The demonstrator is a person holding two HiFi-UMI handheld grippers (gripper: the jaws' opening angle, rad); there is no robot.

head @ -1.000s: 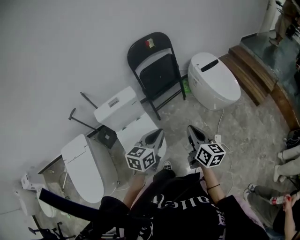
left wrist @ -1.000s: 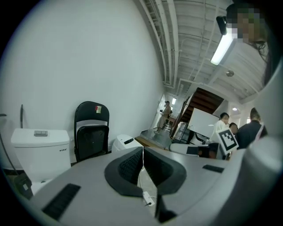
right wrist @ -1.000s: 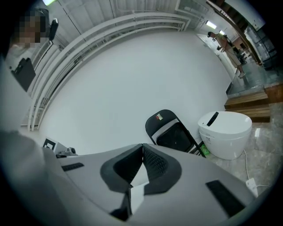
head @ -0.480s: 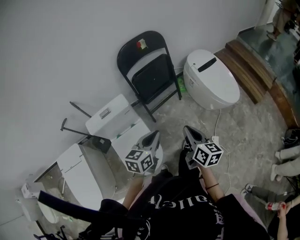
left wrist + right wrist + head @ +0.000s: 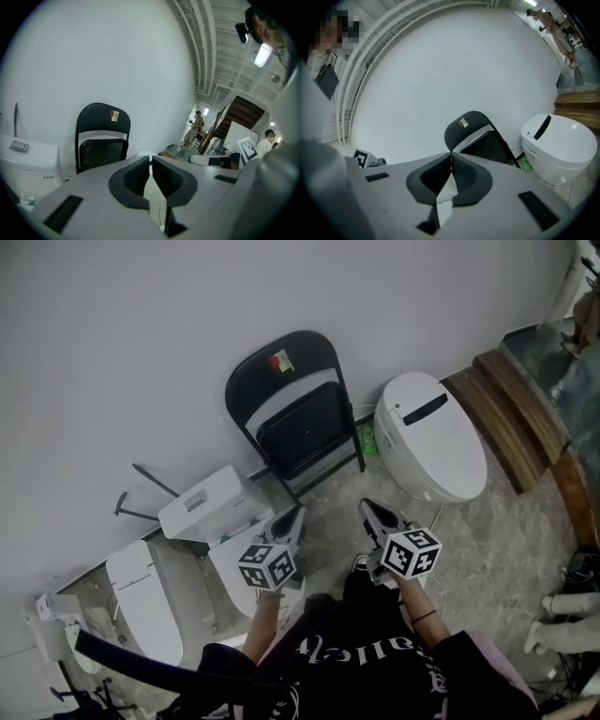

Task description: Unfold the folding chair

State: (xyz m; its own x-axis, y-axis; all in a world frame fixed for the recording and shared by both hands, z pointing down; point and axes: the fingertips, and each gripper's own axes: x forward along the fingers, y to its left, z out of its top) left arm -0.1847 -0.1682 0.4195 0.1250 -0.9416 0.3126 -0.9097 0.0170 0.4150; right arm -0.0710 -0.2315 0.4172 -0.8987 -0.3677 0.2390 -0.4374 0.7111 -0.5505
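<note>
The left claw [image 5: 292, 514] and the right claw [image 5: 367, 507] both have their jaws closed together on nothing, and the folded black chair [image 5: 298, 418] leans on the wall [image 5: 187, 334] ahead of them, untouched, beside a white toilet [image 5: 433, 437].

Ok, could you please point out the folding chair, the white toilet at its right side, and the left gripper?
folding chair [image 5: 305, 435], head view, on its folded-up black seat.
white toilet [image 5: 436, 451], head view, on the closed lid.
left gripper [image 5: 150, 159], left gripper view, between its shut fingertips.
</note>
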